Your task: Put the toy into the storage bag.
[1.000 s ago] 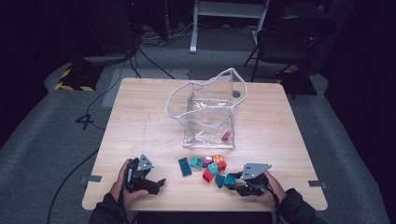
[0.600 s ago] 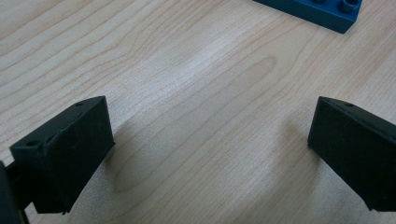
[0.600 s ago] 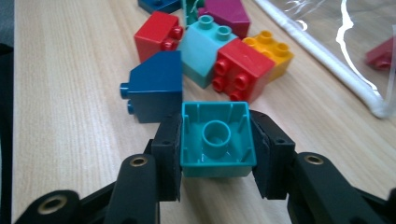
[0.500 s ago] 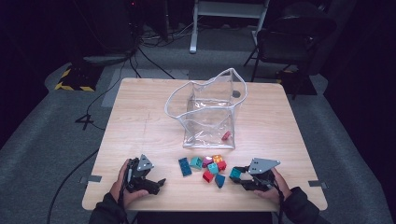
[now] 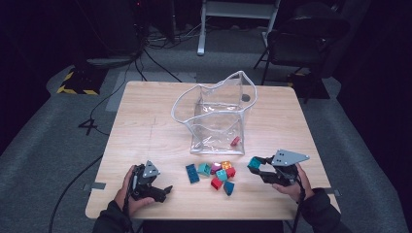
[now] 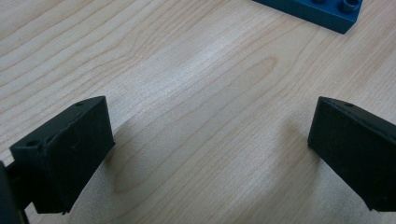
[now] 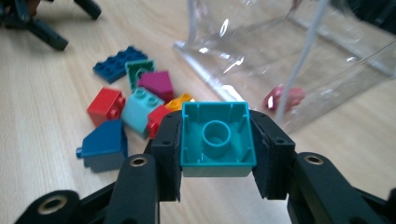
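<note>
In the lower right of the high view our right gripper has its jaws clamped on a teal brick, lifted clear of the wooden table. The right gripper view shows that brick at centre frame, hollow underside towards us, both black pads pressed flat against its sides.

Just left of it in the high view lies the loose pile of bricks: red, teal, magenta, orange and dark blue pieces, with a flat blue plate at its left edge. Above the pile stands the clear plastic bag, mouth open upward, a pink brick inside its lower right corner. The bag's near wall stands between our held brick and that pink one.

At the lower left our left gripper rests low over the table, jaws wide apart with only bare wood between them; the blue plate sits at the top edge of its view.
</note>
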### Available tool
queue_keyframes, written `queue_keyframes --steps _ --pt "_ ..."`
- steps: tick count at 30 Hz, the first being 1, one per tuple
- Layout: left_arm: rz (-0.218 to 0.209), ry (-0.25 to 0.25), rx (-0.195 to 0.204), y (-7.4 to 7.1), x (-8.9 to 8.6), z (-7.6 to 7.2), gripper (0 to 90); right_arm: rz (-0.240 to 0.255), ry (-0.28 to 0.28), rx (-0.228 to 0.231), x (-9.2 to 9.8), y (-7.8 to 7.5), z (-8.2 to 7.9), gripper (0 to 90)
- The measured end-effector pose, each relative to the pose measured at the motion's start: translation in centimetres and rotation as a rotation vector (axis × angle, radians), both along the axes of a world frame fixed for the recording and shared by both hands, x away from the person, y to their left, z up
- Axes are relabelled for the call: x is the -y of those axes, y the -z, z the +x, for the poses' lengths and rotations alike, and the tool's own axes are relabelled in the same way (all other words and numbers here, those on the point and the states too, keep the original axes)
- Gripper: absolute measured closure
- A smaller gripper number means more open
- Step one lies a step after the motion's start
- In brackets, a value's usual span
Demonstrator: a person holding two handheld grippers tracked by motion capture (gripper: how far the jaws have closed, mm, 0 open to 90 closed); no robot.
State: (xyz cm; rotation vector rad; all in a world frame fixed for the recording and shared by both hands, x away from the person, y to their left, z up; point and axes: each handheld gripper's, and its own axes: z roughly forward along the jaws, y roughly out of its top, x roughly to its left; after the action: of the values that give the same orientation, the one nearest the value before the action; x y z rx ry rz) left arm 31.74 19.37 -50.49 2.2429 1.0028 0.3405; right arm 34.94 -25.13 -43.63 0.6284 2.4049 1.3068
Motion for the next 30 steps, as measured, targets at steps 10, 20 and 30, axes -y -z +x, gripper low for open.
queue_keyframes --steps 10,20,30 --pt "0.001 0.0 0.002 0.0 0.0 0.0 0.2 0.037 0.049 0.055 0.4 -3.2 1.2 59.3" --pt "0.0 -0.001 0.003 0.0 0.0 0.0 0.2 0.06 0.088 0.132 0.7 -7.3 2.7 59.3" --pt "0.0 -0.002 0.004 0.0 0.0 0.0 0.2 0.074 0.104 0.201 0.2 -10.3 3.1 59.3"
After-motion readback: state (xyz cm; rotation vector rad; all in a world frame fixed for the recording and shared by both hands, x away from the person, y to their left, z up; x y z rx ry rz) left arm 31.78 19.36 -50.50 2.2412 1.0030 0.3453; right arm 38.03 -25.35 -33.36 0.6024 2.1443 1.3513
